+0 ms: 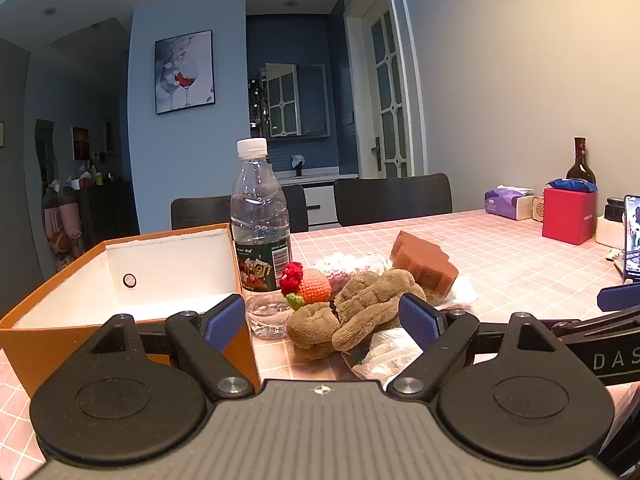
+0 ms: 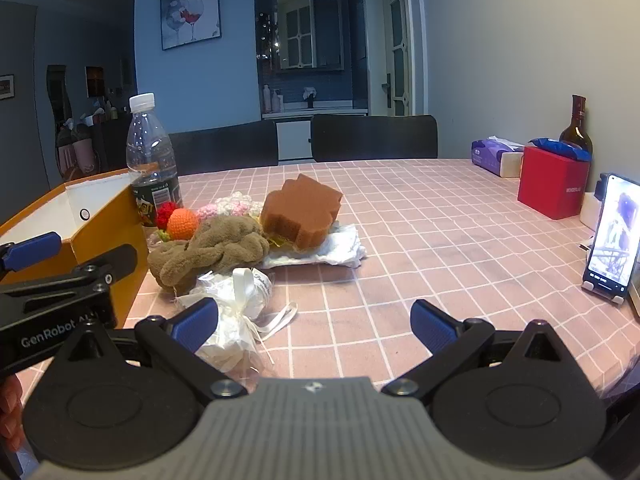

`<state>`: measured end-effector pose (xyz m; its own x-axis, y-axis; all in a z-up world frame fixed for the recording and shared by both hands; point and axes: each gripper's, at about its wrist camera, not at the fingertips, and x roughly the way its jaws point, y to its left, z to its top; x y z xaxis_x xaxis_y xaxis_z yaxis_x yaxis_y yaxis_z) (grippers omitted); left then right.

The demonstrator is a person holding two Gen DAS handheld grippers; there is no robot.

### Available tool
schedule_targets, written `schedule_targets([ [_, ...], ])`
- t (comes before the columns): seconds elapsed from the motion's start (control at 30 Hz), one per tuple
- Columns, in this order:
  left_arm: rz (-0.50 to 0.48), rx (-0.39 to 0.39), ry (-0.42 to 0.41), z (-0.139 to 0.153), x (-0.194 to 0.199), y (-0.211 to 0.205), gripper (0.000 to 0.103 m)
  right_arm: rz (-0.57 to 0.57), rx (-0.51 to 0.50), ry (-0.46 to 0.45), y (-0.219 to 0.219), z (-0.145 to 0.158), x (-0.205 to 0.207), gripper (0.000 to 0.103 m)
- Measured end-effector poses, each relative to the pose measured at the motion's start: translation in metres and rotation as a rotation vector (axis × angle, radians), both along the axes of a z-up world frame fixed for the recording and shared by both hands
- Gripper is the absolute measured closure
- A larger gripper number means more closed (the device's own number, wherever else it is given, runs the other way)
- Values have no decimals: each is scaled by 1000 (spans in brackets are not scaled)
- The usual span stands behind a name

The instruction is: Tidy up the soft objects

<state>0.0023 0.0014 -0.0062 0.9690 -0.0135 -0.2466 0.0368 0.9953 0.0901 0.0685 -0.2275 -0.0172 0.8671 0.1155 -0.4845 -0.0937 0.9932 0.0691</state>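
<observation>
Both grippers, left [image 1: 322, 314] and right [image 2: 314, 322], are hanging wide open, empty, over the table [image 2: 440, 240]; soft toys [image 1: 360, 308] are lying piled beside the orange box [image 1: 120, 280], at its left edge.

I'm working in a home, at a dining table [image 2: 440, 216] under a pink checked cloth, with dark chairs [image 2: 374, 138] pushed in on the far side. A framed picture of wine glasses [image 1: 185, 73] hangs on the blue wall, a panelled door [image 1: 386, 96] stands beside it, and a washbasin counter with a mirror [image 1: 298, 100] sits in the alcove behind. A tissue pack [image 2: 496, 156] and a dark bottle [image 2: 577, 126] stand on the table.
</observation>
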Motion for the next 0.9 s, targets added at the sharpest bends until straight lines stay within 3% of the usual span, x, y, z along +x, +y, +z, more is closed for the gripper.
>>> schedule_targets([
  [0.9,-1,-20,18,-2,1,3,2,-8,-28,26,6,-2,1,3],
])
